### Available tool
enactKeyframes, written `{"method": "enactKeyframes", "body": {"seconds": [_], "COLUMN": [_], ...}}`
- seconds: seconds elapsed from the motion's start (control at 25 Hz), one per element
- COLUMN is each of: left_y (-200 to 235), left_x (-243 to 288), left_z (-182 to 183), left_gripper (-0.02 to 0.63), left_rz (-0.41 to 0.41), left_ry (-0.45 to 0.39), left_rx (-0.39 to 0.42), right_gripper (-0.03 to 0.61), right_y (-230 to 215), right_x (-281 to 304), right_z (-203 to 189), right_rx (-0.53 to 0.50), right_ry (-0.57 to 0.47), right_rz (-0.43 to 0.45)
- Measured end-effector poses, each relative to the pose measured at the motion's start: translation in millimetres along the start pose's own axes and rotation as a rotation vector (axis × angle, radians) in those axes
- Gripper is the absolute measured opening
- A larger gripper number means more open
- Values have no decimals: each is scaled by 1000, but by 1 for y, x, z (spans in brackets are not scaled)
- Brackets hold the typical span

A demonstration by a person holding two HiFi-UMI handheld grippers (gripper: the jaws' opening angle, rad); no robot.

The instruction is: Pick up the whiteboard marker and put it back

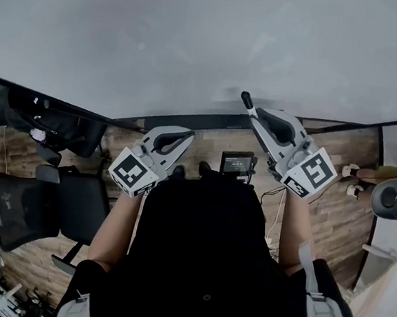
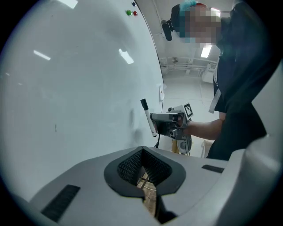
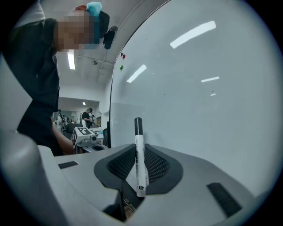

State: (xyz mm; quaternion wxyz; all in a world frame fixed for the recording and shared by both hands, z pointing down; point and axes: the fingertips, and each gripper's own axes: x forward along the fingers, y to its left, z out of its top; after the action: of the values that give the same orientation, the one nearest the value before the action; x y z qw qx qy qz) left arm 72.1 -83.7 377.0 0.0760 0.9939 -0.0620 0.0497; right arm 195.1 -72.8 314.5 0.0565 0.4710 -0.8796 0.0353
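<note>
The right gripper (image 3: pixel 140 167) is clamped on the white whiteboard marker with a black cap (image 3: pixel 139 150). The marker's long axis stands upright across the jaws, cap end pointing up, close to the glossy white whiteboard (image 3: pixel 203 106). The left gripper (image 2: pixel 143 167) has its jaws drawn together on nothing.

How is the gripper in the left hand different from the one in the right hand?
The right gripper pinches a whiteboard marker, black end pointing away from it. The left gripper holds nothing, jaws closed. In the head view the right gripper reaches up to the whiteboard, while the left gripper sits farther back. Both are grey and carry a cube with square markers.
</note>
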Motion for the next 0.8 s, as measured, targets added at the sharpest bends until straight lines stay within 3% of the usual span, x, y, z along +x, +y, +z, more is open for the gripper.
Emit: {"method": "enactKeyframes", "body": {"seconds": [0.2, 0.44, 0.8], "left_y": [6, 13, 6], "left_x": [6, 5, 8], "left_z": [12, 9, 9], "left_gripper": [12, 12, 12], "left_rz": [0, 10, 18], "left_ry": [-16, -37, -6], "left_rx": [21, -21, -20], "right_gripper": [72, 72, 72], "right_y": [-14, -24, -21], "right_x": [-30, -56, -55], "right_z": [-3, -14, -21], "right_rx": [27, 128, 196], "right_ry": [-35, -108, -145], "right_rz": [-34, -35, 61]}}
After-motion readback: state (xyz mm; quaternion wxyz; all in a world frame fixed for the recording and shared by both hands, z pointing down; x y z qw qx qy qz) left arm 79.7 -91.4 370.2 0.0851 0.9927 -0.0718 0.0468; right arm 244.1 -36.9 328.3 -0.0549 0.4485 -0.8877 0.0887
